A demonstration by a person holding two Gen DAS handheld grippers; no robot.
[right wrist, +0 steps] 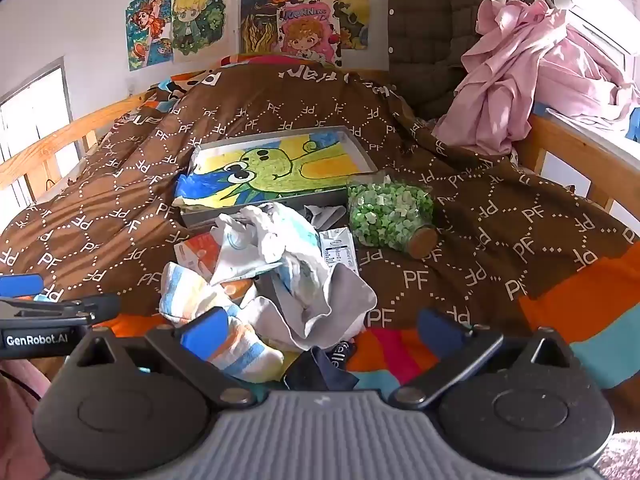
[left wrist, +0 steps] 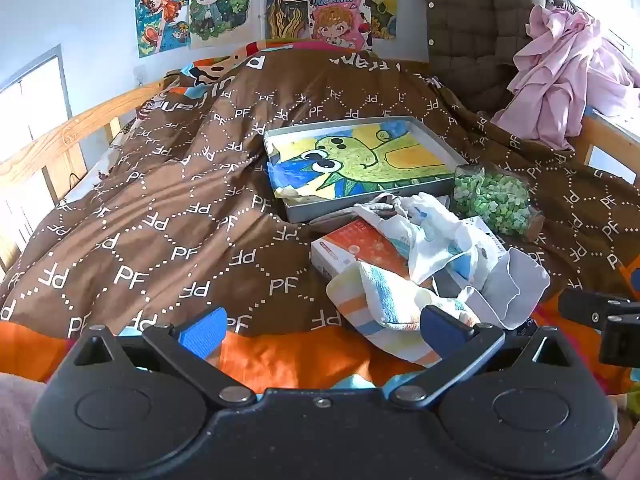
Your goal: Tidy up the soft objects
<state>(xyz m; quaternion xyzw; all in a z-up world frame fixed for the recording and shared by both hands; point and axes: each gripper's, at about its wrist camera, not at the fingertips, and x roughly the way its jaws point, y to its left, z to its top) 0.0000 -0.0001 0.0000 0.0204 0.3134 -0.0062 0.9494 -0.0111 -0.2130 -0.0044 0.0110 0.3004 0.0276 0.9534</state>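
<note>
Bed [left wrist: 160, 208] in brown duvet carried everything; nothing looked sorted yet. Beside the tray [left wrist: 436, 134] lay a heap of socks [right wrist: 280, 280] by the near edge, untouched. Both left gripper [left wrist: 320, 326] and right gripper [right wrist: 320, 330] hung short, fingers apart, empty.

A home bedroom, likely a child's: a wooden-railed bed [left wrist: 60, 140] under a brown duvet [left wrist: 180, 208] printed with "PF"; on the wall behind the bed's head hang hand-coloured cartoon drawings [left wrist: 208, 4]; a pink garment [right wrist: 508, 76] is draped over the bed's far right rail, beside a dark quilted jacket [right wrist: 432, 32]; a window [left wrist: 28, 104] lies beyond the left rail.
</note>
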